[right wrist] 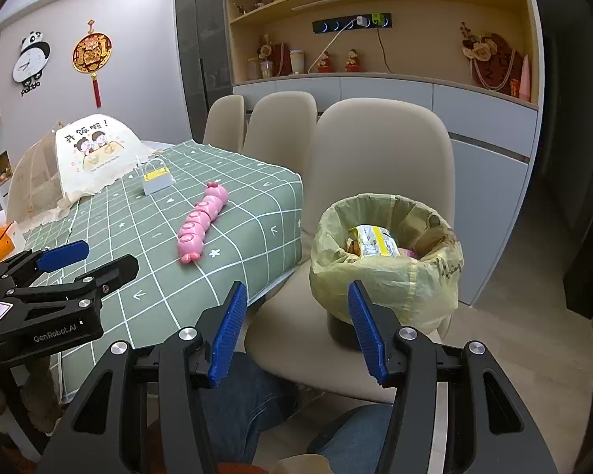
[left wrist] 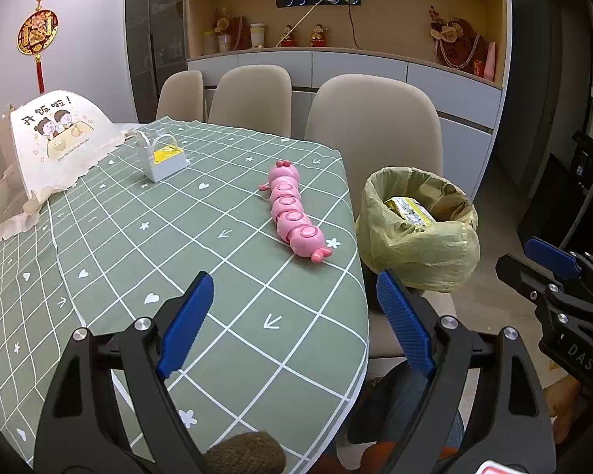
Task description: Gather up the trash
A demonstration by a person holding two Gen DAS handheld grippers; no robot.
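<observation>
Green checked tablecloth [left wrist: 217,276], yellow-lined bin [right wrist: 387,272] holding crumpled yellow wrapper [right wrist: 375,243], both grippers [left wrist: 292,324] [right wrist: 296,331] wide apart, empty.

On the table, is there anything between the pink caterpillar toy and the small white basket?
No. In both wrist views only bare green checked tablecloth lies between the pink caterpillar toy and the small white basket.

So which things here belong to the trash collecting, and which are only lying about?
Belong to the job:
- trash bin on the chair
- yellow wrapper inside it

Just lying about:
- pink caterpillar toy
- small white basket
- food cover
</observation>
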